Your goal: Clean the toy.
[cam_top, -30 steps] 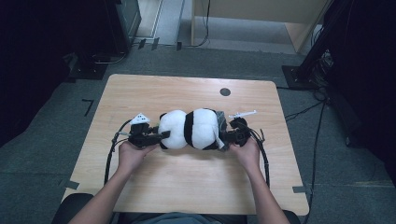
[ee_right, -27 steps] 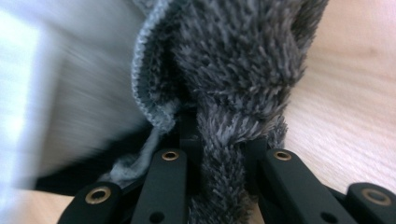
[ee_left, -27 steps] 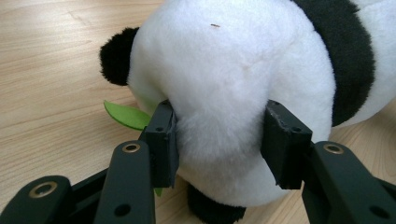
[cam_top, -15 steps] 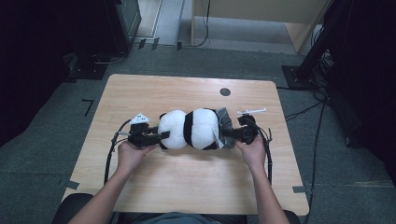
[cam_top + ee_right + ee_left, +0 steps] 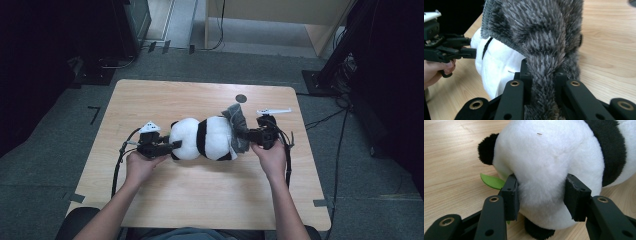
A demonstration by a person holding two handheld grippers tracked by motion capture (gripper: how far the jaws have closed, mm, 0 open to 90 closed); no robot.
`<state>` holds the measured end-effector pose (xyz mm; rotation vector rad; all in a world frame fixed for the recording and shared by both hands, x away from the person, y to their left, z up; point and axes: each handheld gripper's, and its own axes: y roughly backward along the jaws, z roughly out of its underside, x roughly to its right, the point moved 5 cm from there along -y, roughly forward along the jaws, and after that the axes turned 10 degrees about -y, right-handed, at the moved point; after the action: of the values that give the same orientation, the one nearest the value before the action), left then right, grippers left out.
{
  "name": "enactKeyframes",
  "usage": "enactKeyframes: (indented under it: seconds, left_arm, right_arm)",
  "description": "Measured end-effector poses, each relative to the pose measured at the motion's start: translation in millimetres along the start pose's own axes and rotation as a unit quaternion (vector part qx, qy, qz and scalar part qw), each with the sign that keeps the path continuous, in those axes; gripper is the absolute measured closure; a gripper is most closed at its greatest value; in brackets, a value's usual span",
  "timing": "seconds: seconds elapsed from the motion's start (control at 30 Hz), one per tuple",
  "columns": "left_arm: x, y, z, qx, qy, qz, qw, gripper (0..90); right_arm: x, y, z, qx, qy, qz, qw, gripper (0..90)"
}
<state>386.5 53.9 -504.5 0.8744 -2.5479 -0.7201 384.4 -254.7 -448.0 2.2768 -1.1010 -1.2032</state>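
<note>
On desk [image 5: 150, 195] centre: panda plush [image 5: 202, 139] lying sideways, held at both ends.
Left tongs [image 5: 541, 195] clamping its white end, right tongs [image 5: 541, 82] pinching grey furry cloth [image 5: 541, 37]; cloth may slip free under hard pull.

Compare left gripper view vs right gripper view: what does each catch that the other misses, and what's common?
Left gripper view: the left gripper pinching the panda's white head end, a black ear and a green leaf under it.

Right gripper view: the right gripper shut on a grey furry cloth draped over the toy, with the left gripper and a hand farther off.

Both: the plush panda and the wooden table.
</note>
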Motion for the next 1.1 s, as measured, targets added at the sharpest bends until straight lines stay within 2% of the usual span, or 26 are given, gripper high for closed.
enactKeyframes:
  seconds: [0.23,0.4,0.53,0.97,1.1]
  left_arm:
    - [-0.2,-0.6,-0.7,0.002,0.002,-0.001,1.0,52.0]
    - [-0.2,-0.5,-0.5,0.001,0.001,-0.001,1.0,52.1]
    - [-0.4,-0.7,-0.5,0.001,0.002,0.0,1.0,52.1]
    - [-0.3,-0.8,-0.5,0.004,0.001,0.0,1.0,52.0]
    - [-0.2,-0.7,-0.4,0.005,-0.001,0.0,1.0,51.9]
  right_arm:
    - [6.8,-10.9,1.7,0.002,-0.014,-0.002,0.9999,78.1]
    - [18.1,-22.6,9.2,-0.022,-0.014,0.035,0.999,78.1]
    - [23.5,-34.5,15.4,-0.033,-0.016,0.042,0.9985,78.2]
    - [37.2,-55.4,25.9,-0.066,-0.029,0.051,0.9961,78.0]
    - [43.1,-62.0,30.4,-0.081,-0.026,0.069,0.994,77.9]
